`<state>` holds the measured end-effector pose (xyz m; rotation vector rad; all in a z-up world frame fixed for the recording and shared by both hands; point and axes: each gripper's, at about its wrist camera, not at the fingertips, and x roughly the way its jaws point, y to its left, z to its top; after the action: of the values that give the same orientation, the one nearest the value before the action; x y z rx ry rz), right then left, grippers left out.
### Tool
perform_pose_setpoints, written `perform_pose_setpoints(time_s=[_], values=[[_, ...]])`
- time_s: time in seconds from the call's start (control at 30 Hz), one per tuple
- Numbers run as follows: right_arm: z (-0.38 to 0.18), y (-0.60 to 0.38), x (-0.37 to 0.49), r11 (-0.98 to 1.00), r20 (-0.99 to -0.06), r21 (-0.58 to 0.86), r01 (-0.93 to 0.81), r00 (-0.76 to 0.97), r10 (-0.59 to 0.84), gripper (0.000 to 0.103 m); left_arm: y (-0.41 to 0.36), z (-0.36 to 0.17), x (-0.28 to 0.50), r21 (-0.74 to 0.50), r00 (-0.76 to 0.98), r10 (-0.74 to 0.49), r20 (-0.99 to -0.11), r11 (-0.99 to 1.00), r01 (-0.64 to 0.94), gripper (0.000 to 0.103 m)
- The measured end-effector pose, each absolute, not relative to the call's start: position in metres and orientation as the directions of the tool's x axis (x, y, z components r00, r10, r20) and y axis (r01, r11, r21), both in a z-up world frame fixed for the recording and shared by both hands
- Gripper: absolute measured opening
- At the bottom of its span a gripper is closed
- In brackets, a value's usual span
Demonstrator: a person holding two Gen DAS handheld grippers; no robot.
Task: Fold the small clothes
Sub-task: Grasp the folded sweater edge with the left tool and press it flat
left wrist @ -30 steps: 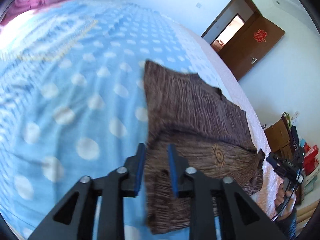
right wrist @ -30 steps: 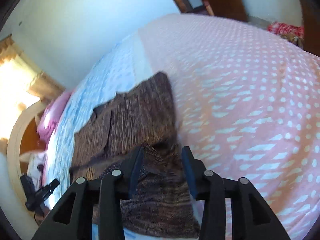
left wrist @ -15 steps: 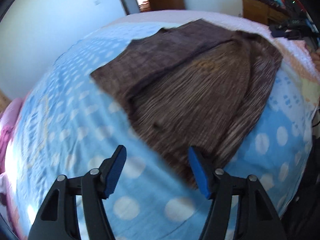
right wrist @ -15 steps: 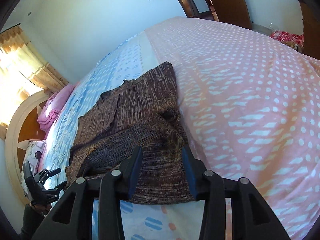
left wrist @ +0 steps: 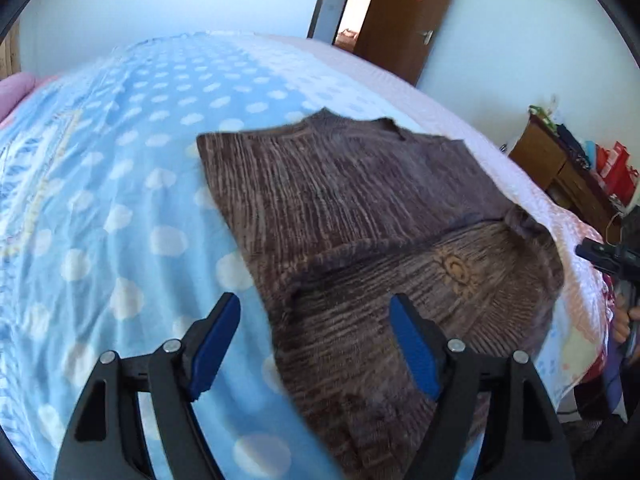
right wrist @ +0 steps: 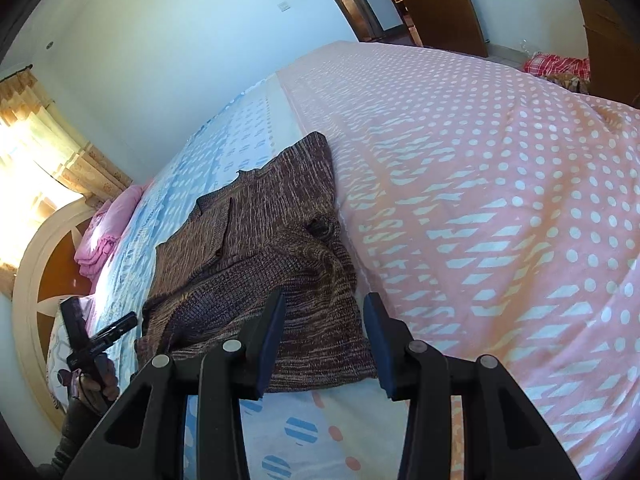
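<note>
A brown striped knit sweater (left wrist: 360,216) lies on the bed, its near half folded up over the far half. It also shows in the right wrist view (right wrist: 272,248). My left gripper (left wrist: 316,320) is open and empty, held above the sweater's near left corner. My right gripper (right wrist: 324,320) is open and empty, held above the sweater's near right edge. Each gripper shows small in the other's view, the right one (left wrist: 604,256) and the left one (right wrist: 100,336).
The bed has a blue dotted cover (left wrist: 120,184) on the left and a pink dotted cover (right wrist: 480,184) on the right. Pink bedding (right wrist: 108,232) lies by the round headboard (right wrist: 36,264). A wooden cabinet (left wrist: 568,176) and a brown door (left wrist: 404,16) stand beyond.
Both grippers let go of the sweater's hem and opened. They drew back from the fold. The sweater now lies folded in half.
</note>
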<state>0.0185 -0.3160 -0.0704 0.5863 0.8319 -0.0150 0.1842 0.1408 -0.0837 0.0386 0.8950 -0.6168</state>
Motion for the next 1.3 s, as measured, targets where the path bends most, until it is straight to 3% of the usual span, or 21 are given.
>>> perform_pose_setpoints(time_s=[0.17,0.3,0.37,0.57,0.7,0.8,0.93,1.07,1.17,1.2,1.27,1.3], values=[[-0.074,-0.316,0.026,0.827,-0.692,0.509,0.238,0.685,0.228,0.042,0.137,-0.074,0.126,0.114,0.513,-0.36,-0.779,0.724,0.681,0.079],[-0.077,-0.311,0.029,0.815,-0.686,0.53,0.233,0.683,0.251,0.042,0.117,-0.097,0.111,0.245,0.483,-0.275,-0.832,0.599,0.763,0.079],[-0.076,-0.308,0.027,0.818,-0.689,0.527,0.23,0.68,0.252,0.042,0.105,-0.1,0.108,0.309,0.523,-0.281,-0.804,0.555,0.773,0.081],[-0.071,-0.317,0.016,0.813,-0.685,0.522,0.258,0.695,0.218,0.042,0.075,-0.089,0.133,0.28,0.533,-0.349,-0.771,0.566,0.775,0.081],[-0.068,-0.32,0.009,0.817,-0.685,0.514,0.263,0.698,0.206,0.042,0.079,-0.092,0.173,0.005,0.42,-0.439,-0.794,0.686,0.728,0.081],[-0.07,-0.322,0.009,0.826,-0.693,0.497,0.266,0.694,0.194,0.042,0.086,-0.1,0.177,-0.108,0.378,-0.494,-0.783,0.706,0.7,0.08],[-0.076,-0.325,0.014,0.819,-0.699,0.502,0.278,0.689,0.195,0.042,0.086,-0.1,0.17,-0.124,0.373,-0.512,-0.774,0.7,0.704,0.079],[-0.074,-0.321,0.02,0.844,-0.709,0.467,0.264,0.682,0.179,0.042,0.067,-0.093,0.165,-0.019,0.404,-0.469,-0.785,0.671,0.741,0.079],[-0.068,-0.311,0.029,0.916,-0.731,0.345,0.205,0.671,0.125,0.042,0.054,-0.09,0.161,0.071,0.44,-0.444,-0.78,0.636,0.769,0.079],[-0.067,-0.307,0.034,0.938,-0.738,0.298,0.176,0.666,0.109,0.042,0.053,-0.09,0.161,0.085,0.445,-0.444,-0.777,0.627,0.774,0.076],[-0.066,-0.301,0.045,0.962,-0.745,0.241,0.127,0.659,0.1,0.042,0.052,-0.088,0.159,0.062,0.418,-0.464,-0.781,0.607,0.792,0.057],[-0.066,-0.298,0.051,0.969,-0.746,0.225,0.1,0.658,0.105,0.042,0.052,-0.087,0.159,0.034,0.392,-0.48,-0.785,0.598,0.801,0.043]])
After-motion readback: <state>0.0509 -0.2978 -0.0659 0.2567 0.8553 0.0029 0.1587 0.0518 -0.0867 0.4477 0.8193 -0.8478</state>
